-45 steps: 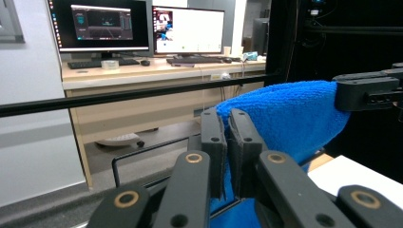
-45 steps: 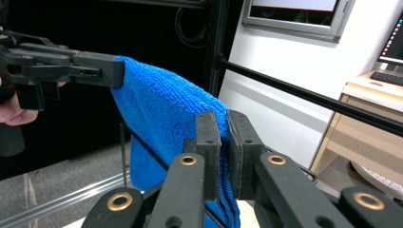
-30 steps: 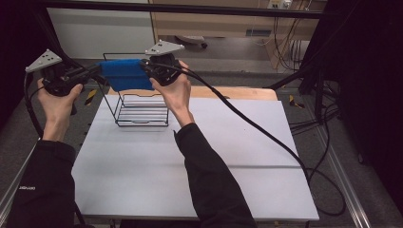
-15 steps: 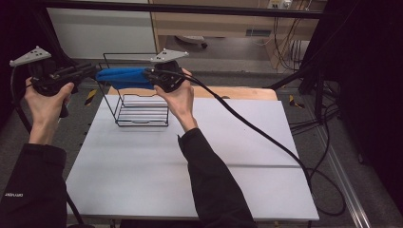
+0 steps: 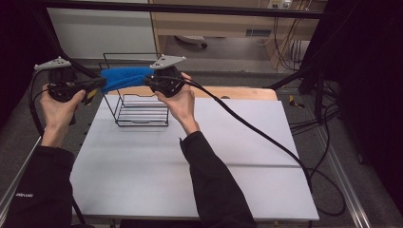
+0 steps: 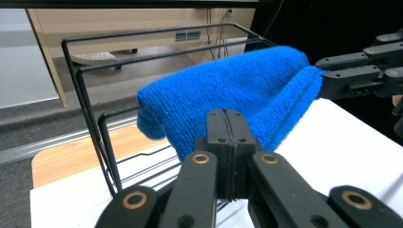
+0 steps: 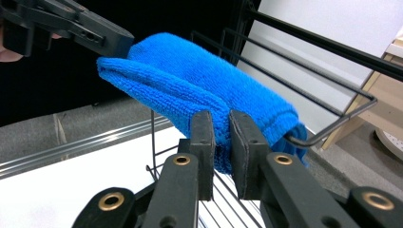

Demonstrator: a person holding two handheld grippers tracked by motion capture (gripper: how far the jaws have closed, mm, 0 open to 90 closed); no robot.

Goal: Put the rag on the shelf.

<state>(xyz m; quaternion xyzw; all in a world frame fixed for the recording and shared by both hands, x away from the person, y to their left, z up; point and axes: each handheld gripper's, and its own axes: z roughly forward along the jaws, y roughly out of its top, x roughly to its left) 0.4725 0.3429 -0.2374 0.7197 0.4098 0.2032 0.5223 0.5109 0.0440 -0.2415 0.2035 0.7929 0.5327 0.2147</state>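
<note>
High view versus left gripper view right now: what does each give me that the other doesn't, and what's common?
High view: the whole white table, and the cloth stretched between the left gripper and the right gripper above the rack.
Left gripper view: a close look at its own jaws, shut on the cloth's near edge.
Both: the blue cloth, the wire rack, and the right gripper holding the cloth's other end.

- white table top: landmark, bare across its near half
- wooden board: strip along the table's far edge, also seen in the left gripper view
- wooden cabinet: beyond the table's far edge
- loose black cables: on the floor, off the table's right side
- white panel: behind the table's far-left corner
</note>
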